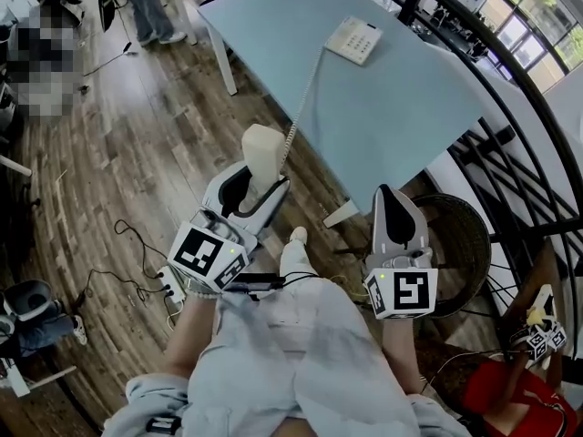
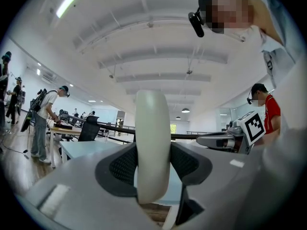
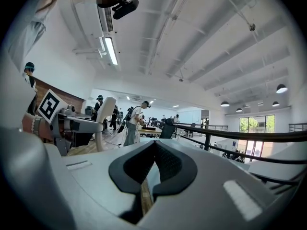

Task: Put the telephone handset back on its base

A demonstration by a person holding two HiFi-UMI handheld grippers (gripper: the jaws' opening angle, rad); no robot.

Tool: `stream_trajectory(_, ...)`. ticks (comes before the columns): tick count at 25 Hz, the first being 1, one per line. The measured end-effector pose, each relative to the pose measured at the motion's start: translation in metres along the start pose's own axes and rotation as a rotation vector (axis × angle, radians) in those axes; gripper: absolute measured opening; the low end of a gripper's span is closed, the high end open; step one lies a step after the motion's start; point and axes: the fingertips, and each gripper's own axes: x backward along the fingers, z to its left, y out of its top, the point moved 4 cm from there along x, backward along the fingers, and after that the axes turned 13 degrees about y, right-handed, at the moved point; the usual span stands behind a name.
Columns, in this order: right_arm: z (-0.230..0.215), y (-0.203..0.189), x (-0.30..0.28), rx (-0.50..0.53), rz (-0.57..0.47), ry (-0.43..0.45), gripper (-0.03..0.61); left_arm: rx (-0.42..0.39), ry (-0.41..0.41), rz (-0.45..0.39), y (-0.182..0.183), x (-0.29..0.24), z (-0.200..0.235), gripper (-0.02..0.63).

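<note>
The cream telephone handset (image 1: 262,157) stands upright in my left gripper (image 1: 258,182), which is shut on it, off the near edge of the pale blue table (image 1: 401,107). In the left gripper view the handset (image 2: 152,147) fills the gap between the dark pads. A coiled cord (image 1: 305,94) runs from the handset up to the white telephone base (image 1: 353,39) at the far part of the table. My right gripper (image 1: 390,200) hovers to the right of the handset, shut with nothing in it. Its jaws meet at the tip in the right gripper view (image 3: 154,143).
A round wicker seat (image 1: 460,244) sits just right of my right gripper, beside a black railing (image 1: 537,116). Cables and a power strip (image 1: 168,288) lie on the wooden floor at the left. A person in red (image 1: 510,399) holds another marker cube at bottom right.
</note>
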Motion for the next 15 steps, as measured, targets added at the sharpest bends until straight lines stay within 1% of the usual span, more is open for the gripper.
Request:
stream_trajectory(8, -0.032, 0.001, -0.057, -0.002, 0.008, 0.045, -0.002, -0.005, 0.017, 0.003, 0.005, -0.05, 0.025, 0.213)
stream_trajectory(15, -0.072, 0.003, -0.109, -0.007, 0.009, 0.055, -0.002, -0.001, 0.021, 0.009, 0.009, -0.103, 0.048, 0.213)
